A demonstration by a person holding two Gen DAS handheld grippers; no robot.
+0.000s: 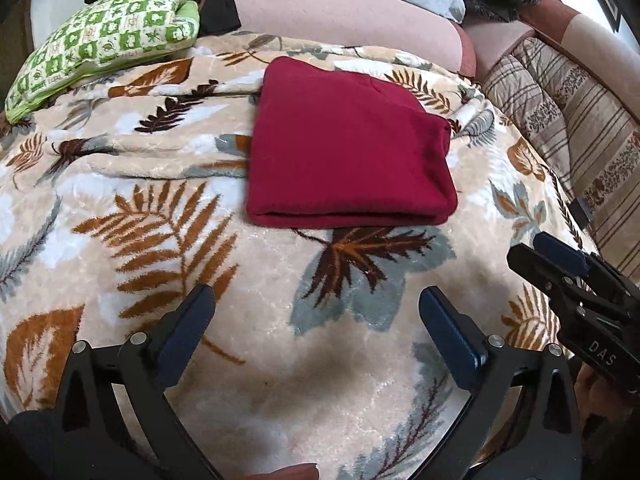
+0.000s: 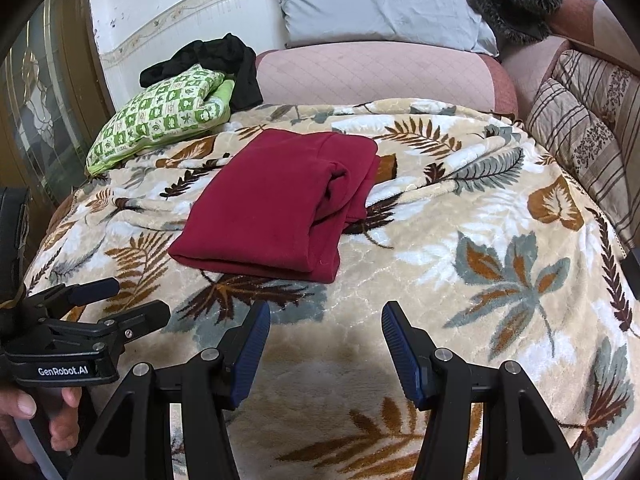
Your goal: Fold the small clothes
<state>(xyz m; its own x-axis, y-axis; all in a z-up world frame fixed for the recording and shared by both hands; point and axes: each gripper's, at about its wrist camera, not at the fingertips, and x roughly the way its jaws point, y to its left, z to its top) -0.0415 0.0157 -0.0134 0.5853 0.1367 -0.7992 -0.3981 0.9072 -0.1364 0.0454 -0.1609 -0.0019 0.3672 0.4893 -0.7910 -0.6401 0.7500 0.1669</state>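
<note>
A dark red garment lies folded into a neat rectangle on the leaf-patterned blanket; it also shows in the right wrist view, left of centre. My left gripper is open and empty, a little short of the garment's near edge. My right gripper is open and empty, also short of the garment. The right gripper shows at the right edge of the left wrist view, and the left gripper shows at the lower left of the right wrist view. Neither gripper touches the cloth.
A green patterned pillow with a black garment behind it lies at the back left. A pink cushion and a grey pillow stand at the back. Striped bedding runs along the right.
</note>
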